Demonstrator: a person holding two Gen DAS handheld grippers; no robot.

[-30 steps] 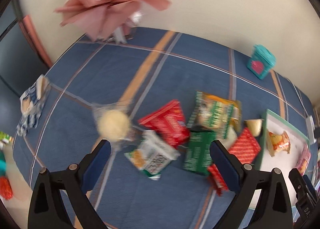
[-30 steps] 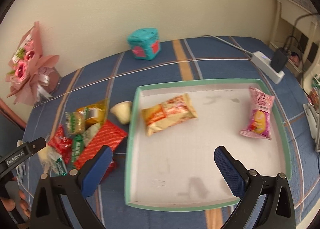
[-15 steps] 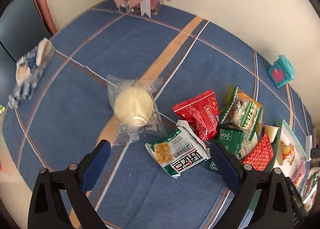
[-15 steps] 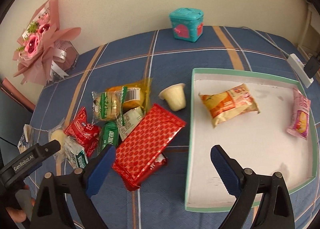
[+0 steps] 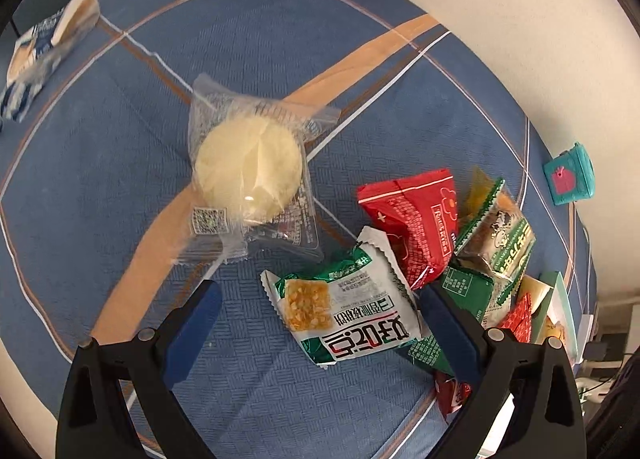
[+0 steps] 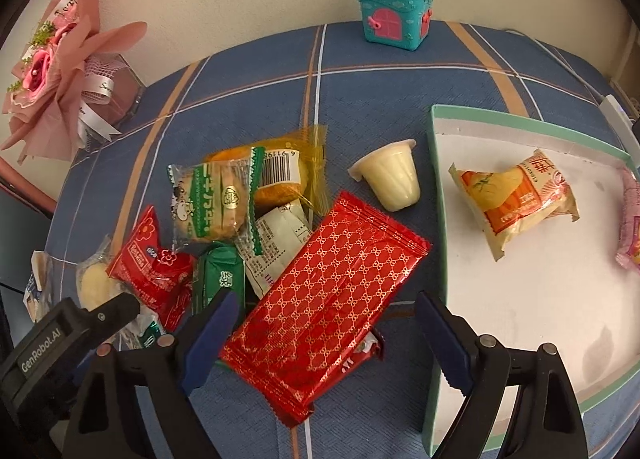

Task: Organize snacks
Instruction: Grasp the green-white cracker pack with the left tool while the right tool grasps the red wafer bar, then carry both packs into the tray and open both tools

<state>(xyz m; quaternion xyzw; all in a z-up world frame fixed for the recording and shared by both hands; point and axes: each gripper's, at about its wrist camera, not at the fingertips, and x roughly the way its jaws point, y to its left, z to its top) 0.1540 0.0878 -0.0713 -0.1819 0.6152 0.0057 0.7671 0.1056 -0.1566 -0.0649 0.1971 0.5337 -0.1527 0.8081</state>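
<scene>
Snack pile on blue plaid bench [image 6: 380,71]. Right gripper [image 6: 326,327]: jaws closing, unclenched, straddling the large red foil packet [image 6: 328,299] beside the tray [image 6: 436,219]. Left gripper [image 5: 320,323]: jaws released above the white-green packet [image 5: 348,307], near the clear-wrapped round cake [image 5: 248,167].

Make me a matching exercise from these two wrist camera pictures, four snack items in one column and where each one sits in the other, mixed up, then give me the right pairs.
Things:
1. orange snack packet
2. pale jelly cup
3. big red patterned packet
4. round pale cake in clear wrap

Places:
A. lying between the right gripper's fingers
B. inside the white tray
C. on the blue cloth, ahead of the left gripper, apart from the pile
D. on the cloth just outside the tray's left wall

Pairs: 1-B, 2-D, 3-A, 4-C
</scene>
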